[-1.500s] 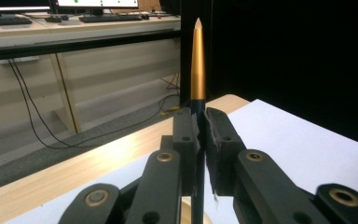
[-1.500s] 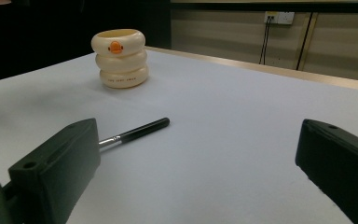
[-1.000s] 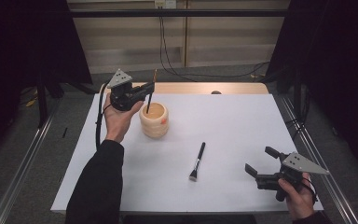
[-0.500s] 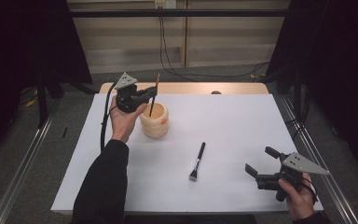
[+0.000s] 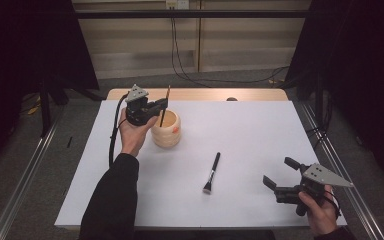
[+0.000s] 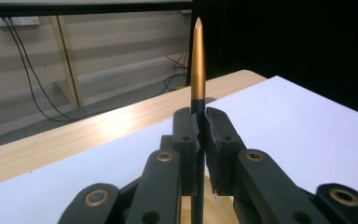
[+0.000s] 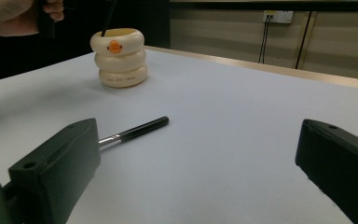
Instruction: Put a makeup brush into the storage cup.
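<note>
Glossy cream holder (image 7: 119,57); matt white table cover (image 5: 260,140) (wood edge).

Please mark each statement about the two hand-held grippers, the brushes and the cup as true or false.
1. The left hand-held gripper is shut on a gold-tipped brush. True.
2. The right hand-held gripper holds the black brush. False: its jaws are open and that brush lies on the table.
3. The gold-tipped brush stands upright, its lower end in the cream cup. True.
4. The cup lies on its side. False: it stands upright.
</note>
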The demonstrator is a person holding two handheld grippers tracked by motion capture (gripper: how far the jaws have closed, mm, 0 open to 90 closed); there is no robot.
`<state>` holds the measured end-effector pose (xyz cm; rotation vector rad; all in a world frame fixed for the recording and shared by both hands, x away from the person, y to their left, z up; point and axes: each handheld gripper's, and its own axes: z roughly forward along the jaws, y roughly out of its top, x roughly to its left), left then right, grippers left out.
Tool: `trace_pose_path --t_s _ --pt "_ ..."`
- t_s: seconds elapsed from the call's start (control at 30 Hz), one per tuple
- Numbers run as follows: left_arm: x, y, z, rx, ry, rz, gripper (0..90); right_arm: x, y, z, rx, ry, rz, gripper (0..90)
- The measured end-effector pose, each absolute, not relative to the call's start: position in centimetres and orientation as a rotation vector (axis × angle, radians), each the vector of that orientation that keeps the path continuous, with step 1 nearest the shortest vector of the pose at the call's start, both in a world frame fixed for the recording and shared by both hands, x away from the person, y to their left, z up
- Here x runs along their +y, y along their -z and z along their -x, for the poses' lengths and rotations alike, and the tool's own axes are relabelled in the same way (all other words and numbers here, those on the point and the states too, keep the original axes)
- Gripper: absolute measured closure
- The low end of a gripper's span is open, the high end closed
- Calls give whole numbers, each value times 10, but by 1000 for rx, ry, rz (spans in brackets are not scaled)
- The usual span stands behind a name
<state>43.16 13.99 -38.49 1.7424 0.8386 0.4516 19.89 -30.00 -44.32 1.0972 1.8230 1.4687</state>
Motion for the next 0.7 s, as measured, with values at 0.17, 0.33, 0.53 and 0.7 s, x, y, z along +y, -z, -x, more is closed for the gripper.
trace_pose_path --t_s 0.17,0.33,0.53,0.7 --pt "140 392 -432 839 -432 -1750 834 -300 443 -199 1824 -1471 -1099 0" --pt "142 397 -430 842 -438 -1749 834 -300 443 -199 1822 -1469 -1099 0" --pt "145 401 -429 860 -424 -1755 834 -299 443 -199 1822 -1469 -1103 0" --pt "146 401 -428 854 -426 -1757 832 -300 443 -199 1822 -1470 -1099 0"
